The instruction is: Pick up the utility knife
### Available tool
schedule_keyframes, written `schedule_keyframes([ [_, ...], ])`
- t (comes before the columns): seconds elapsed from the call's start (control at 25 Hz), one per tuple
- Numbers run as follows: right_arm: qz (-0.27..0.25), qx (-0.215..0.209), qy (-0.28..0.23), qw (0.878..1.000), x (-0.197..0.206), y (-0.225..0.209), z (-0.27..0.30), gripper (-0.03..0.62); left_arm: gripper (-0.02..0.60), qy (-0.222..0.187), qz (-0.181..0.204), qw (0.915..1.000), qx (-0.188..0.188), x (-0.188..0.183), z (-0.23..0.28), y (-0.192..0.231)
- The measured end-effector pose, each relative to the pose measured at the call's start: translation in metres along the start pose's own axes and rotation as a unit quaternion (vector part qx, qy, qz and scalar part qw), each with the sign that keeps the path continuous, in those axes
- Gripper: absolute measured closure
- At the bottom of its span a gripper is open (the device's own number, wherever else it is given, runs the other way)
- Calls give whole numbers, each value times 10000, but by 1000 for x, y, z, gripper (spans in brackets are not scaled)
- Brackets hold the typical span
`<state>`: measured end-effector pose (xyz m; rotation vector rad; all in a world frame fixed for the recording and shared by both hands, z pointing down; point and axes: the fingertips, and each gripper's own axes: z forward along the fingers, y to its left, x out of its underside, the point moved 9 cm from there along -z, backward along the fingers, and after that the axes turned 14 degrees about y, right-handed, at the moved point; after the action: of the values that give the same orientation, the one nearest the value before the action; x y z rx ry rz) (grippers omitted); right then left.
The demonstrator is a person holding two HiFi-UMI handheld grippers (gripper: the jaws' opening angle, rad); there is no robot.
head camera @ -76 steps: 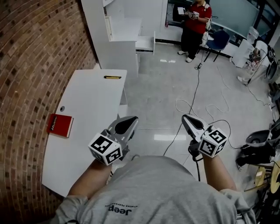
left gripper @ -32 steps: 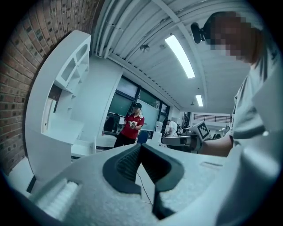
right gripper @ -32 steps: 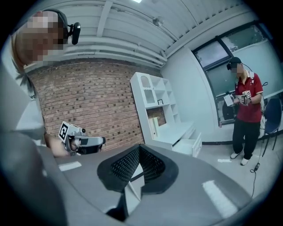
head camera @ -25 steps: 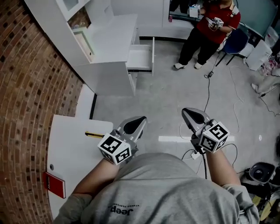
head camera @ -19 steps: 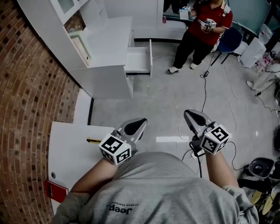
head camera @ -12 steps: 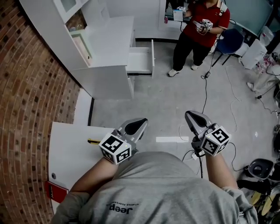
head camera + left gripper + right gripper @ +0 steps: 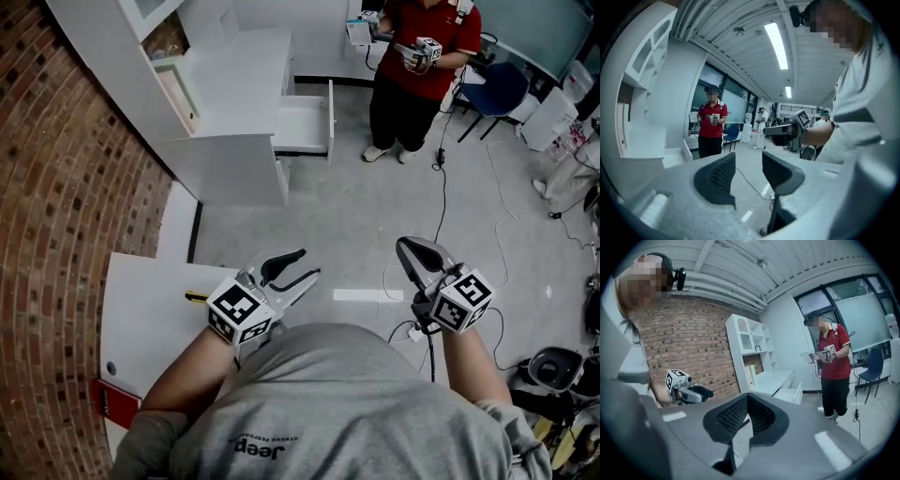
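The utility knife [image 7: 196, 297], yellow and black, lies near the far edge of the white table [image 7: 150, 328], and the left gripper's marker cube hides part of it. My left gripper [image 7: 309, 263] hovers to the knife's right, beyond the table's corner and over the floor. Its jaws are opening with nothing between them [image 7: 749, 165]. My right gripper [image 7: 405, 249] is held over the floor further right, shut and empty [image 7: 747, 400]. Neither gripper view shows the knife.
A red book [image 7: 114, 405] lies at the table's near left edge by the brick wall [image 7: 66, 178]. A white cabinet with an open drawer [image 7: 305, 122] stands ahead. A person in a red shirt [image 7: 412, 56] stands beyond it. Cables [image 7: 441, 187] trail across the floor.
My left gripper's jaws, shut in the earlier frames, now stand apart, and that hand has dipped slightly toward the table. The right gripper has kept still. The person in red has stepped a little leftward.
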<state>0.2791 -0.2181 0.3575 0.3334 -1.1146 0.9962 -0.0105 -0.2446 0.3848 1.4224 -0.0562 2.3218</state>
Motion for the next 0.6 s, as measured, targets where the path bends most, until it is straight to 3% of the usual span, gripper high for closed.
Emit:
schedule_keyframes([
  [0.16, -261, -141, 141, 9995, -6, 6, 24, 585, 391, 491, 304, 9980, -250, 18, -25, 30],
  [0.32, -628, -613, 539, 9947, -19, 23, 70, 585, 374, 1053, 316, 9919, -636, 54, -59, 50],
  [0.6, -1204, -1462, 1041, 9764, -25, 73, 178, 585, 345, 2321, 852, 9648, -896, 129, -103, 81],
])
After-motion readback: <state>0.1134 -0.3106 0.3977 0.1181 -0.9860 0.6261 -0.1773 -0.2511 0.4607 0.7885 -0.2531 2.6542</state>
